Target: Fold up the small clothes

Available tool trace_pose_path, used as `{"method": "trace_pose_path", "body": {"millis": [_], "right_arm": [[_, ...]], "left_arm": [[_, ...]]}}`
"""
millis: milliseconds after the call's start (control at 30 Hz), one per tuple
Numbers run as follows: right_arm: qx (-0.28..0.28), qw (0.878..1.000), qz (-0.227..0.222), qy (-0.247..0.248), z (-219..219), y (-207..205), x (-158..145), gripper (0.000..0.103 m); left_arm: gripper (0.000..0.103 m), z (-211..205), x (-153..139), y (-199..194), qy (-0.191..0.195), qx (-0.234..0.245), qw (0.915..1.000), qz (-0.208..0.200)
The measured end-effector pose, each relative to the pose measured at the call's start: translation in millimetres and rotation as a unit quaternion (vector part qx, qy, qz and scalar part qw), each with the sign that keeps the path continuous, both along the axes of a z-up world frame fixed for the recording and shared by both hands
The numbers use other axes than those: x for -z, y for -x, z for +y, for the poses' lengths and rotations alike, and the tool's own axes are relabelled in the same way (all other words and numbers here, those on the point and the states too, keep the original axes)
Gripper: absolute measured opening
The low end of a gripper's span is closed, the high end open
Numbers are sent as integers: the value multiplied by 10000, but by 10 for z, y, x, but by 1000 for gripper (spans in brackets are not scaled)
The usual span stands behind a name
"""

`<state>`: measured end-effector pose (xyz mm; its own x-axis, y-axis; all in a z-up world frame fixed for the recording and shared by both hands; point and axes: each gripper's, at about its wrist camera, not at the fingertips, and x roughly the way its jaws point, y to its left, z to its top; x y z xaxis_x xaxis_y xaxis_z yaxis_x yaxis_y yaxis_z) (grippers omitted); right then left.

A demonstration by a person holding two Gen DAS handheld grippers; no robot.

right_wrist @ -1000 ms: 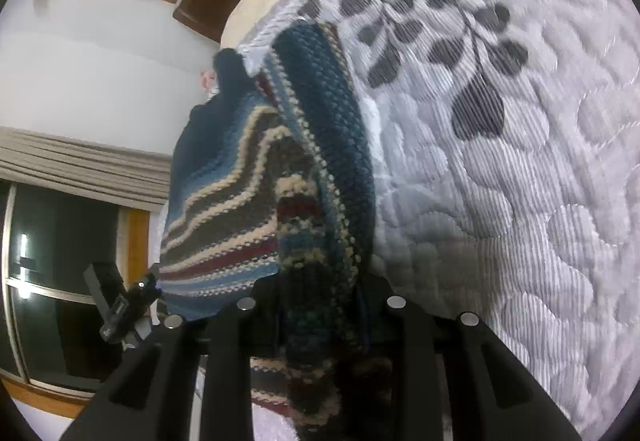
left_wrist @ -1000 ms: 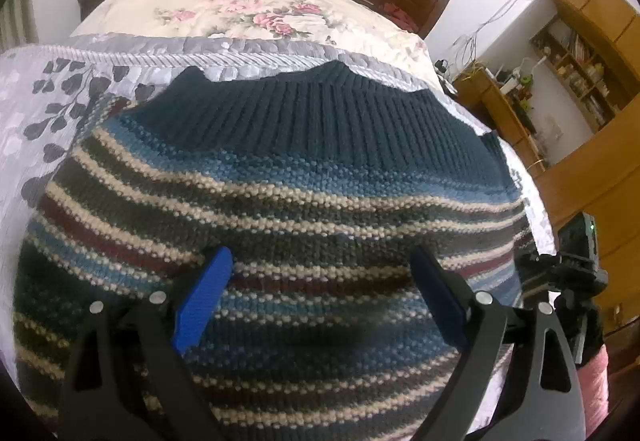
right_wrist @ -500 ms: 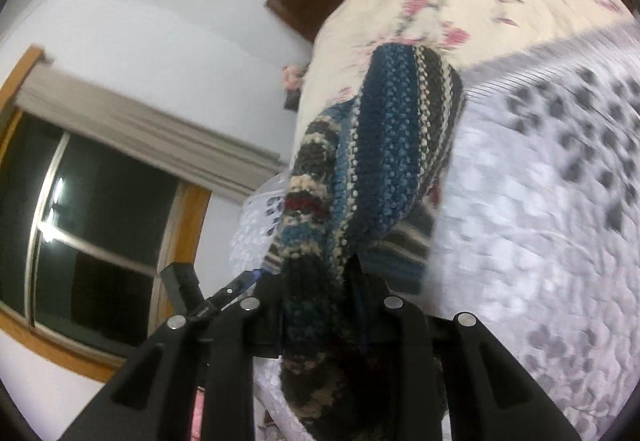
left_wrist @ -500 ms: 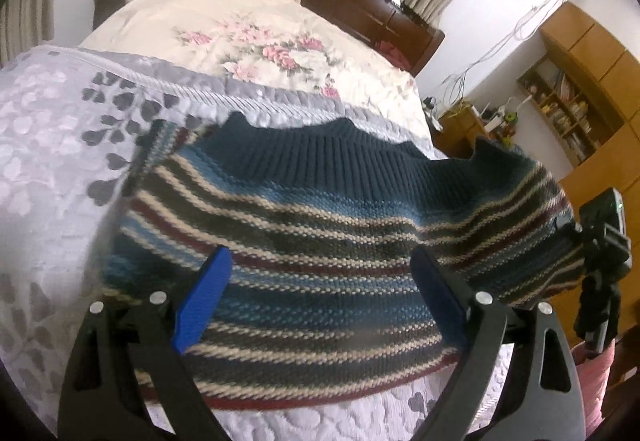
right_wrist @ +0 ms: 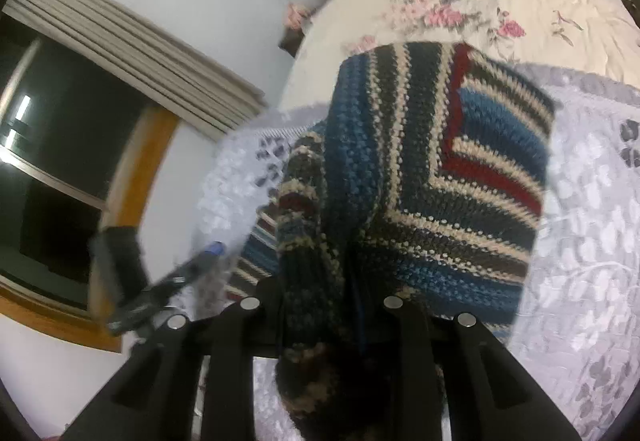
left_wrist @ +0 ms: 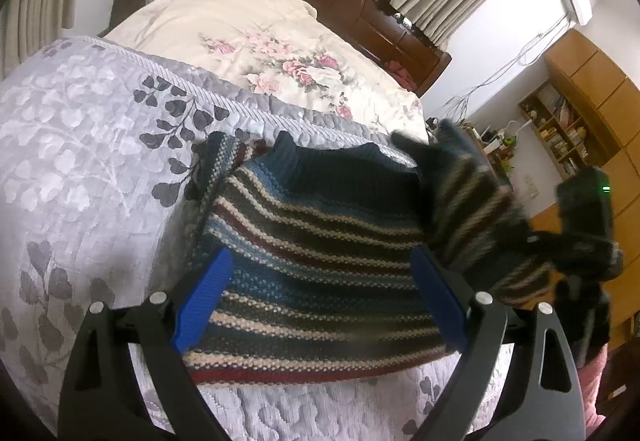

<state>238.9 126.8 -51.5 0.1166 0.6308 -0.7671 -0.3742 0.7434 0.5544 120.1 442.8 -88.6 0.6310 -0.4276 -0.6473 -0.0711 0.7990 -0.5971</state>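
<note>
A striped knitted sweater [left_wrist: 320, 241] in blue, dark green, cream and maroon lies on the grey leaf-patterned quilt [left_wrist: 88, 169]. My left gripper [left_wrist: 322, 281] hovers open over its lower part, one blue pad on each side and nothing between them. My right gripper [right_wrist: 320, 305] is shut on the sweater's right side, and the knit [right_wrist: 440, 161] folds over diagonally ahead of it. In the left wrist view this raised, blurred side [left_wrist: 472, 209] hangs from the right gripper [left_wrist: 584, 241]. The right wrist view shows the left gripper [right_wrist: 160, 281] blurred at the left.
A cream floral duvet [left_wrist: 248, 37] covers the far half of the bed, under a dark wooden headboard [left_wrist: 360, 1]. Wooden shelves and cupboards [left_wrist: 572, 121] stand to the right. A curtained window [right_wrist: 80, 121] is on the left wall.
The right gripper has lifted the sweater's right side off the quilt and swung it up and across. The left gripper has drawn back, still open, so more quilt shows.
</note>
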Motion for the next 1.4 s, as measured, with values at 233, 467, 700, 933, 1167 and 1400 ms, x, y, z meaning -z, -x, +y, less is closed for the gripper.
{"method": "trace_pose_path", "body": {"millis": [233, 467, 700, 933, 1167, 1400], "right_arm": [[-5, 9988, 92, 488, 351, -3, 473, 26], [-54, 9989, 117, 445, 405, 38, 534, 41], [28, 9977, 344, -580, 153, 140, 89, 54], [635, 9976, -205, -171, -542, 169, -237, 54], [1284, 9917, 85, -56, -1271, 242, 222, 54], [1392, 9899, 217, -143, -1532, 404, 476, 54]], "left_arm": [[90, 63, -52, 9, 61, 39, 10000, -65], [90, 20, -58, -86, 183, 81, 9998, -6], [90, -107, 51, -365, 774, 262, 9965, 184], [90, -320, 303, -716, 1619, 541, 9842, 463], [90, -605, 496, -1032, 1623, 850, 9802, 753], [90, -878, 547, -1338, 1525, 1150, 9775, 899]]}}
